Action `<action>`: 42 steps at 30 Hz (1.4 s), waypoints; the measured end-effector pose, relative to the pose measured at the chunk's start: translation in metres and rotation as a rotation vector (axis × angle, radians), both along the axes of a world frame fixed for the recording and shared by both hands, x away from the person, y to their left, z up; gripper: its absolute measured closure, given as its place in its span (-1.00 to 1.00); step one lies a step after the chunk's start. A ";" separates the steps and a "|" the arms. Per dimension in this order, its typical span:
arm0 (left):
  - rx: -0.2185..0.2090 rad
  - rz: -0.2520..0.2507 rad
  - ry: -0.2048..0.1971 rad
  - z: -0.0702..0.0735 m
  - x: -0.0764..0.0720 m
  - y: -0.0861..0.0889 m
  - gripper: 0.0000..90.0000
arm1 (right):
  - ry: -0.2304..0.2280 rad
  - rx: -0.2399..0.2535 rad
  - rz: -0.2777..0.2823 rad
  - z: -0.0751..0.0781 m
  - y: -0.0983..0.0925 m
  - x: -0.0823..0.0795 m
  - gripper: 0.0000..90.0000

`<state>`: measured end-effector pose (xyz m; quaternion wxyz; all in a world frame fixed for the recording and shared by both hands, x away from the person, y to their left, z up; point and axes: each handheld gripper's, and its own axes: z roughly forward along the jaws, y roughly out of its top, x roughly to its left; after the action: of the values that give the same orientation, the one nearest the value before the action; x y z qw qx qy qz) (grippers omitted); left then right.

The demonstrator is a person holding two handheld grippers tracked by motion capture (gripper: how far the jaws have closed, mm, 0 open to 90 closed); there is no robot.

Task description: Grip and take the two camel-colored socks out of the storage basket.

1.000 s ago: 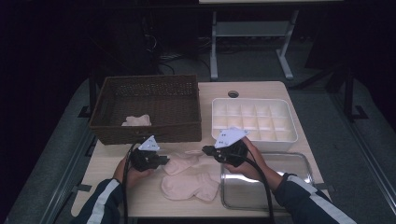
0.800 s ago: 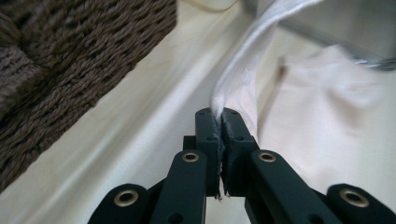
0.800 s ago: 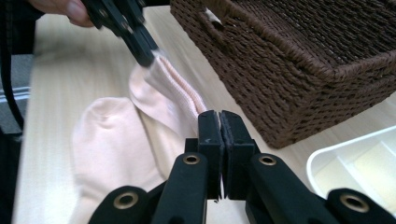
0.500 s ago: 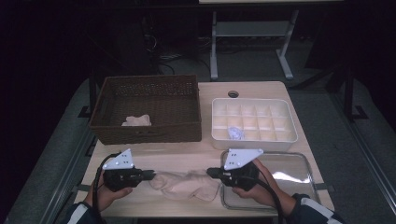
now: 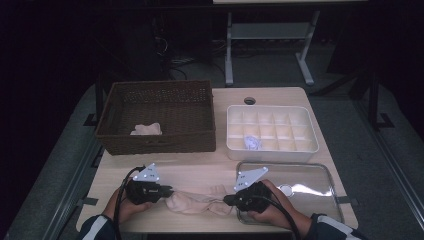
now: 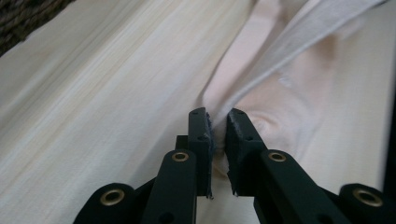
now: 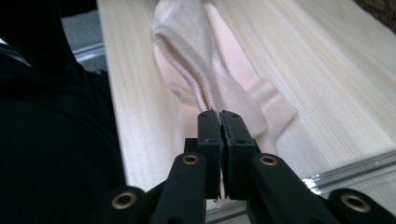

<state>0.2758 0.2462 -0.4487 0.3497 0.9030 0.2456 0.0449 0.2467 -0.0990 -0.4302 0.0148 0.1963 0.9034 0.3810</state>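
Sock lies flat near tabletop's front edge, stretched btwn both grippers. Right gripper jaws clamped on one end. Left gripper jaws just opening, cloth still btwn them. Prob. folding & putting away left.

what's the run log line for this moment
left gripper: opening, sock between jaws | right gripper: shut on sock | sock: flat on table
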 end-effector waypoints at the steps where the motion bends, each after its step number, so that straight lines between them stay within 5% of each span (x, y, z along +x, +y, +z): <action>1: 0.015 0.001 0.008 -0.003 0.002 -0.001 0.80 | -0.006 -0.007 -0.003 -0.002 0.000 0.002 0.93; 2: 0.048 -0.004 0.002 -0.006 0.003 -0.003 0.79 | -0.011 -0.016 -0.013 -0.003 0.000 0.004 0.93; 7: 0.024 0.045 0.000 -0.009 0.015 0.001 0.78 | -0.022 -0.032 -0.041 -0.008 0.000 0.017 0.92; 11: 0.032 0.052 -0.016 -0.009 0.015 -0.002 0.61 | -0.086 -0.012 -0.015 -0.007 0.002 0.017 0.62; 14: 0.031 0.040 -0.020 -0.007 0.012 -0.003 0.44 | -0.150 0.021 0.037 0.000 0.008 0.012 0.40; 17: -0.022 0.074 -0.061 0.000 0.006 -0.004 0.12 | -0.195 0.031 0.112 0.003 0.023 0.004 0.32; 18: -0.056 0.086 -0.058 0.001 0.004 -0.005 0.08 | -0.210 0.018 0.132 0.002 0.029 0.000 0.32; 20: -0.042 0.079 -0.065 0.002 0.001 -0.009 -0.01 | -0.257 -0.012 0.206 -0.003 0.041 -0.002 0.29; 24: -0.036 0.052 -0.050 0.000 -0.004 -0.012 -0.13 | -0.257 -0.068 0.274 -0.011 0.060 -0.002 0.16; 29: 0.019 0.047 -0.029 -0.010 -0.002 -0.013 -0.17 | -0.235 -0.117 0.240 -0.021 0.076 0.008 0.37; 34: -0.018 0.060 0.000 -0.013 0.002 -0.007 -0.16 | -0.222 -0.149 0.227 -0.023 0.080 0.015 0.71; 36: -0.011 0.060 -0.007 -0.012 0.002 -0.006 -0.08 | -0.219 -0.144 0.223 -0.022 0.078 0.017 0.88; 42: -0.044 0.032 -0.035 -0.007 -0.003 -0.008 0.33 | -0.193 -0.044 0.183 -0.001 0.062 0.021 0.91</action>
<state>0.2731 0.2383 -0.4552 0.3727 0.8902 0.2548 0.0607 0.2679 -0.0375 -0.4314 0.0710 0.0753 0.9200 0.3781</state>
